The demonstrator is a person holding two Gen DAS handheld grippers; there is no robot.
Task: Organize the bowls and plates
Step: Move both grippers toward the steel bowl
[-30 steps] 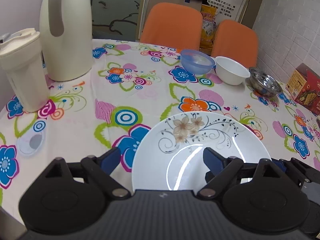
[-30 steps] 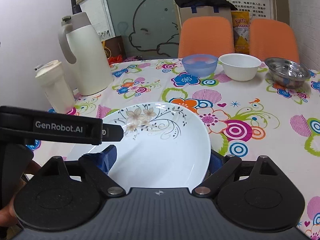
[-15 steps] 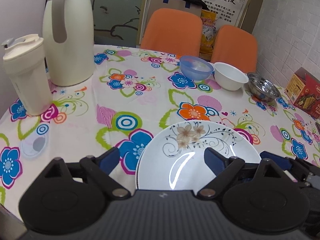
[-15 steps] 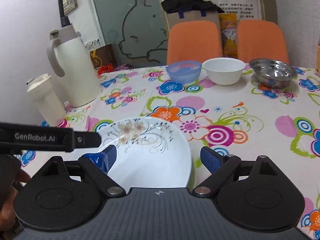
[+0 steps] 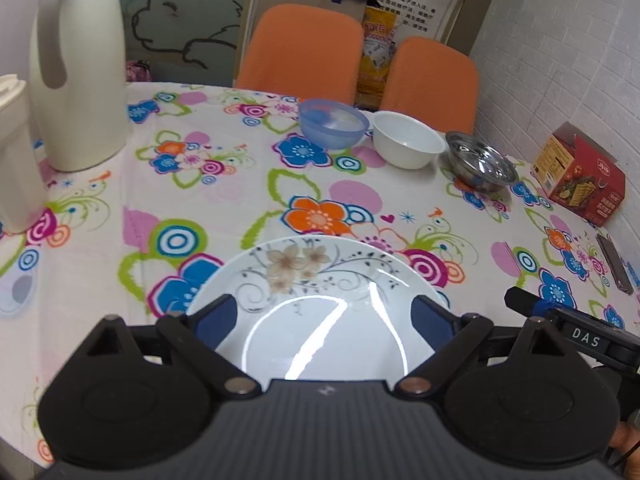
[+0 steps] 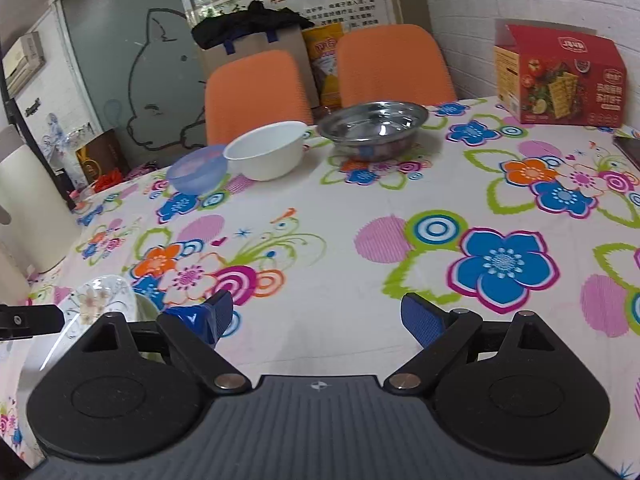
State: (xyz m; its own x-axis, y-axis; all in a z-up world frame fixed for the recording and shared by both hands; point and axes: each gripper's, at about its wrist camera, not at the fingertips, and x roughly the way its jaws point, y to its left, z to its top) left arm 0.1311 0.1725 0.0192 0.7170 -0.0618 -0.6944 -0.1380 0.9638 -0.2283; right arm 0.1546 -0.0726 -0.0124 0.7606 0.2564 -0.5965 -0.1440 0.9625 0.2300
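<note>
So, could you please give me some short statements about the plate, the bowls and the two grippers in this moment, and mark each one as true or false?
1. The floral plate lies on the table between the fingers of the open left gripper. True.
2. The right gripper is shut on the plate. False: it is open, with only tablecloth between its fingers; the plate is off to its left.
3. The blue bowl, the white bowl and the steel bowl stand in a row at the far side. True.
4. The white bowl is stacked inside the steel bowl. False: each bowl stands separately.
5. The red box stands on the plate. False: it stands on the tablecloth near the wall.
</note>
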